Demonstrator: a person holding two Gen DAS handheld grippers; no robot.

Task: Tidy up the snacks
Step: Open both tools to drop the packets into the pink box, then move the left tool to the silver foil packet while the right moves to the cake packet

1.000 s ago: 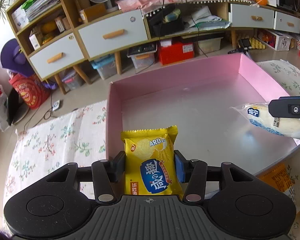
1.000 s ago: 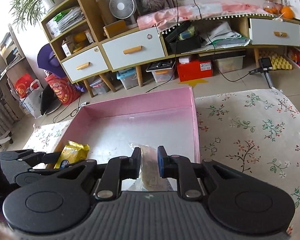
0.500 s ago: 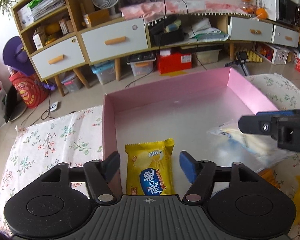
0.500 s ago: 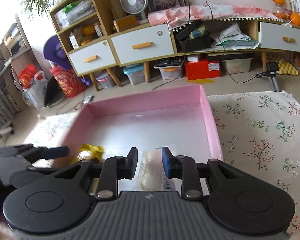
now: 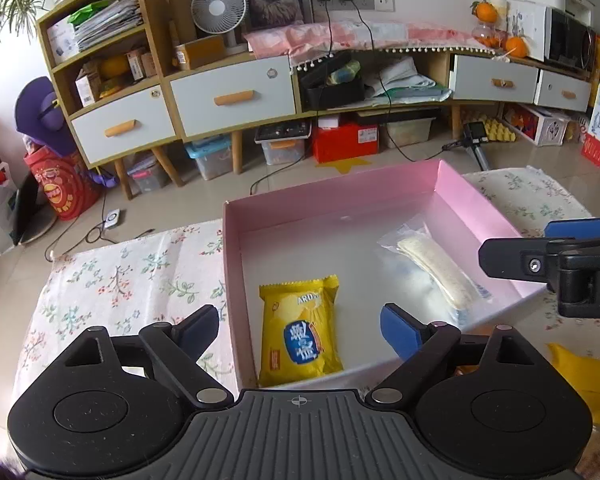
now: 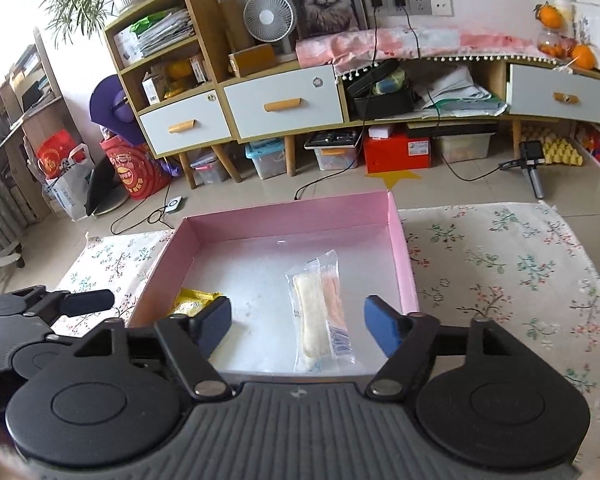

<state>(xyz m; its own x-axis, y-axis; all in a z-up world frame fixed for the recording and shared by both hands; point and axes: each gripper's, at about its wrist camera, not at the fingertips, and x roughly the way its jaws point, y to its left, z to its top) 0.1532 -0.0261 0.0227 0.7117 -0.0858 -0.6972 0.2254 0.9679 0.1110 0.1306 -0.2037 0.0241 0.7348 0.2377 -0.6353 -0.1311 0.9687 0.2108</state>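
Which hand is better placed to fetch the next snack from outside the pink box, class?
Probably the left. An orange-yellow packet lies outside the pink box close beside the open left gripper; the right gripper's view shows none.

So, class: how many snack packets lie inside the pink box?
2: a yellow packet near the pink box's front left corner, and a clear-wrapped pastry toward its right side. None seems hidden.

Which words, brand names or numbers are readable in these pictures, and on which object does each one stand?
"ARD": top right of the yellow snack packet lying in the pink box.
Large white characters on the packet's blue badge: present, but not legible enough to quote.
Blue print on the clear-wrapped snack: too small.
Red box label under the cabinet: blurred.
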